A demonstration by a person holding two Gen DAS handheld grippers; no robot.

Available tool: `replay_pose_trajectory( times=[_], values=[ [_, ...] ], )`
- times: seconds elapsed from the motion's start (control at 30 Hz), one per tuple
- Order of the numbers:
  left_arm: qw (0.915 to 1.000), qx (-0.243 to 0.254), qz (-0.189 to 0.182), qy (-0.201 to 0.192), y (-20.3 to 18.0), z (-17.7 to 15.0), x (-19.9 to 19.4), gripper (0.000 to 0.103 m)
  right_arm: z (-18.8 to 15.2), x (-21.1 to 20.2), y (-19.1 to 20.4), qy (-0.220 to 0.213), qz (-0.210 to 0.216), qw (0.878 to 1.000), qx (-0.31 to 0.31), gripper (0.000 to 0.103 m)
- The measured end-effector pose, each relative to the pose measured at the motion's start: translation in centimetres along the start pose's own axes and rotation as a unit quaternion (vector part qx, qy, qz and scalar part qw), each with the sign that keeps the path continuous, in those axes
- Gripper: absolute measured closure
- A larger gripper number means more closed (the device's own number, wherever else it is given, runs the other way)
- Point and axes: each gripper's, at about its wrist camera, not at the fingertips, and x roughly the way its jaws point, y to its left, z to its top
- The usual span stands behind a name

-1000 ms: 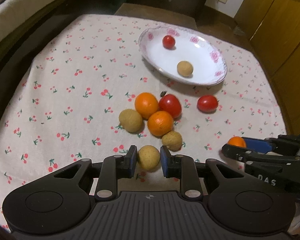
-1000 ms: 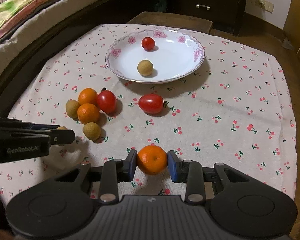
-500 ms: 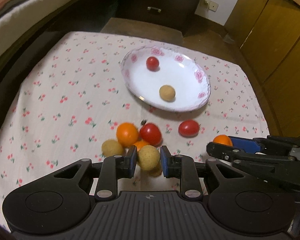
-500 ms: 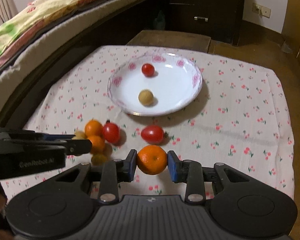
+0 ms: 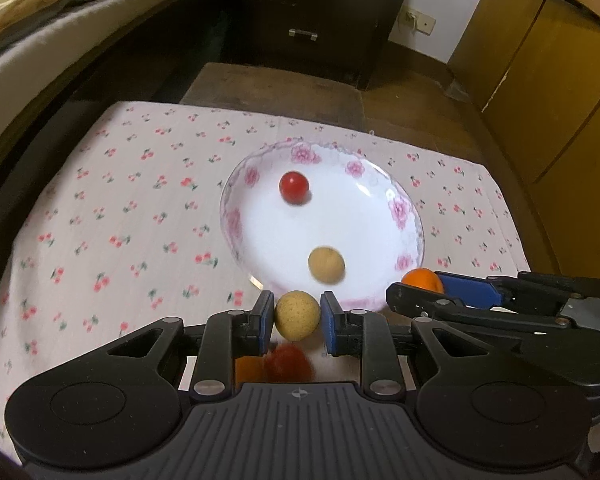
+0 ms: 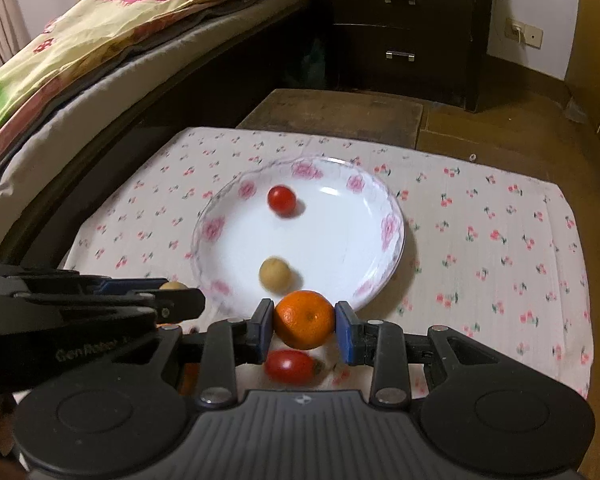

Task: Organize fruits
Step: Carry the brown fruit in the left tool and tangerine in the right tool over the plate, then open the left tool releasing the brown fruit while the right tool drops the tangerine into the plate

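your left gripper [image 5: 297, 316] is clamped on a tan fruit [image 5: 297, 315], right gripper [image 6: 304, 325] on an orange [image 6: 304, 319], both near the plate [image 6: 392, 224] rim. drop high and they'll roll off.

A white plate [image 5: 400, 208] with pink roses sits on pale cloth [image 5: 120, 208] printed with red cherries.

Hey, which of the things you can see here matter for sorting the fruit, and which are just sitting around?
Part of the job:
- tan round fruit in the left gripper
- orange in the right gripper
- flowered plate, holding a cherry tomato and another tan fruit
- tomato on the cherry-print cloth

Just lying about:
- bed
- dark drawer unit
- wooden cabinet
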Motion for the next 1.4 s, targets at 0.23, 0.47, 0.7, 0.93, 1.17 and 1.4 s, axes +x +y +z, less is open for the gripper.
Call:
replay_pose_trajectory(
  times=[0.23, 0.47, 0.7, 0.93, 1.17, 1.4],
  values=[
    [0.9999, -0.002, 0.012, 0.008, 0.1, 1.6, 2.5, 0.070, 1.5, 2.5, -1.1, 0.004, -0.002, 1.000, 0.009, 0.069],
    [0.9997, -0.005, 0.019, 0.014, 0.6, 2.0, 3.5, 0.070, 2.3, 3.8, -1.3, 0.004, 0.000, 1.000, 0.011, 0.069],
    [0.9997, -0.006, 0.018, 0.015, 0.6, 2.2, 3.9, 0.071, 2.5, 4.6, -1.5, 0.007, -0.003, 1.000, 0.015, 0.069],
    [0.9998, -0.006, 0.018, 0.011, 0.5, 2.3, 3.8, 0.070, 2.6, 4.6, -1.7, 0.006, 0.001, 1.000, 0.025, 0.069],
    [0.9999, -0.009, 0.012, 0.007, 0.5, 2.3, 3.4, 0.069, 2.6, 4.5, -1.6, 0.005, -0.002, 1.000, 0.023, 0.069],
    [0.9999, -0.009, 0.010, 0.004, 0.5, 2.4, 3.3, 0.069, 2.8, 4.2, -1.7, -0.003, -0.001, 1.000, 0.028, 0.068]
  ],
)
